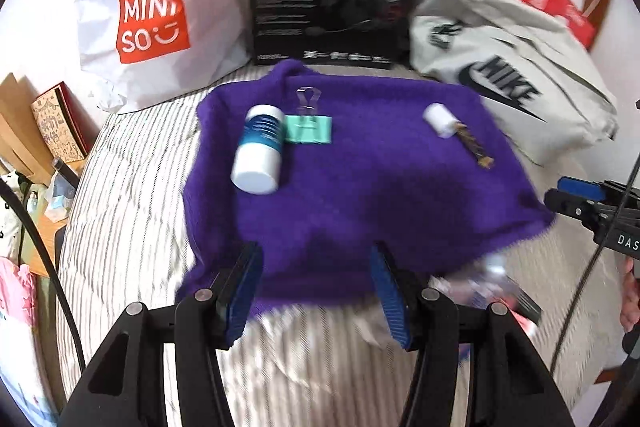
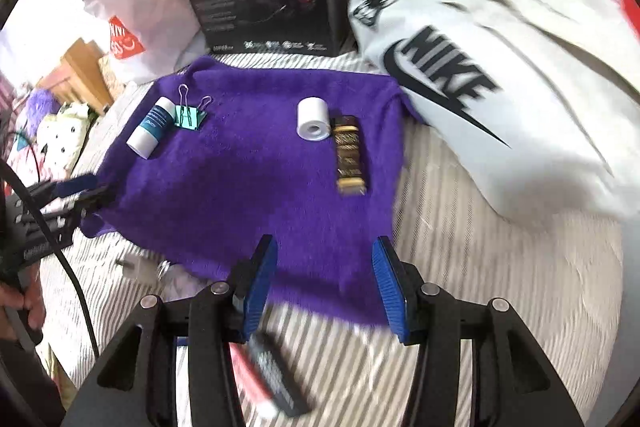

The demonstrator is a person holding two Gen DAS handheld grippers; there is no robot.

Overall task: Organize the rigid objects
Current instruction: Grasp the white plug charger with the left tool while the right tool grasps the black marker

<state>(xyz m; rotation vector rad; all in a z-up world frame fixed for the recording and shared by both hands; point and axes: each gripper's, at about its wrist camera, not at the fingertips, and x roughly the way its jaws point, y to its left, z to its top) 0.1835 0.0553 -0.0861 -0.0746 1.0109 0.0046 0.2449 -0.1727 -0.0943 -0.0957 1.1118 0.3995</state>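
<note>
both the left gripper [image 1: 316, 291] and right gripper [image 2: 324, 283] hang released, nothing between their pads, above the purple towel [image 2: 256, 163] holding bottle [image 2: 150, 133], binder clip [image 2: 188, 117], roll [image 2: 312, 121] and gold bar [image 2: 350, 159]; next, approach one object squarely, pads straddling it

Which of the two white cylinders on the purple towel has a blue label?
The white bottle beside the teal binder clip; the small paper roll beside the gold bar is plain white.

Purple towel [image 2: 256, 171] holds white-blue bottle [image 2: 150, 133] touching teal clip [image 2: 188, 117]; paper roll [image 2: 313, 119] beside gold bar [image 2: 350, 157].
</note>
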